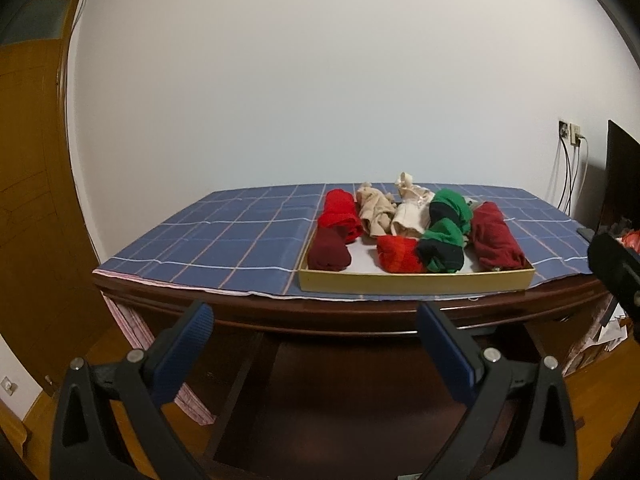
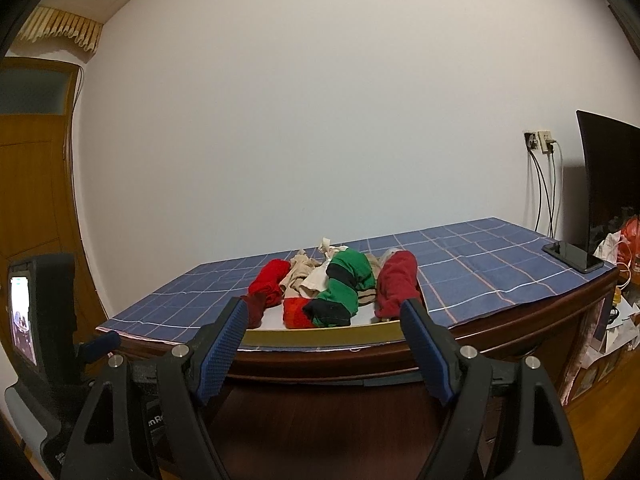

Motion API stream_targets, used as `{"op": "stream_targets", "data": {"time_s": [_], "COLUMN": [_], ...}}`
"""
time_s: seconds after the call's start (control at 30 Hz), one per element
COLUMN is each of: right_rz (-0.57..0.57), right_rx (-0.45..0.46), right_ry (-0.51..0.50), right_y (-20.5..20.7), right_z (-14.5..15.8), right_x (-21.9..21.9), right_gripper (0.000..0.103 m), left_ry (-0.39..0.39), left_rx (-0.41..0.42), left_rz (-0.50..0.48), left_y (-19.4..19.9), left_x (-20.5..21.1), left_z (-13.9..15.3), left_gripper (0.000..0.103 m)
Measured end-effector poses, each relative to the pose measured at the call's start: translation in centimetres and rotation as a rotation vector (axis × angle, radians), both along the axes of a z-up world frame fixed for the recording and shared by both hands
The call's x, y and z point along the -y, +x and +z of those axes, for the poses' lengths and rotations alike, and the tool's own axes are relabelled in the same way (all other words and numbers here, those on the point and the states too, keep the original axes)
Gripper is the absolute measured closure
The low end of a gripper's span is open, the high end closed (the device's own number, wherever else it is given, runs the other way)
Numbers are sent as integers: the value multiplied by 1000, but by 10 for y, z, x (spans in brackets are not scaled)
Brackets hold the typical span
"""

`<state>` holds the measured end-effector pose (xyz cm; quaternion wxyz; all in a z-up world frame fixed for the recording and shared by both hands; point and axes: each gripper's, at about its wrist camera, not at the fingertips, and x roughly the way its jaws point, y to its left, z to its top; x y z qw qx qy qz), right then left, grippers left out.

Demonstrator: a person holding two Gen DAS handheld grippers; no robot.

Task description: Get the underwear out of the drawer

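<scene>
A shallow yellow-sided drawer tray (image 1: 416, 281) rests on a blue checked cloth (image 1: 224, 236) on a dark wooden table. It holds several rolled pieces of underwear: bright red (image 1: 340, 212), dark maroon (image 1: 329, 254), beige (image 1: 374, 212), cream (image 1: 412, 216), green with navy (image 1: 442, 246) and a large dark red roll (image 1: 496, 240). My left gripper (image 1: 314, 316) hangs open in front of the table edge, short of the tray, with nothing between its fingers. In the right wrist view the tray (image 2: 320, 335) and rolls (image 2: 344, 284) lie just beyond my right gripper (image 2: 324, 312), which also stands open and holds nothing.
A black phone (image 2: 573, 257) lies on the cloth's far right corner beside a dark monitor (image 2: 608, 184). Cables hang from wall sockets (image 2: 538, 140). A wooden door (image 1: 32, 200) stands at the left. The left gripper's body with a small screen (image 2: 24, 312) shows at the left edge.
</scene>
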<state>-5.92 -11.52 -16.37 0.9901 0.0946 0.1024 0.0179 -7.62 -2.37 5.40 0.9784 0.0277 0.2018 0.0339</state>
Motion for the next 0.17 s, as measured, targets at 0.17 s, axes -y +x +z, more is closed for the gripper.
{"op": "stream_targets", "data": {"time_s": [0.17], "right_rz": [-2], "right_rx": [-2], "right_ry": [-4], "right_y": [2], "right_z": [0], "right_x": [-2], "right_gripper": [23], "left_ry": [14], "left_rx": [2], "left_rz": [4], "left_y": [-1], "left_x": [2], "left_z": [0], "left_gripper": [0]}}
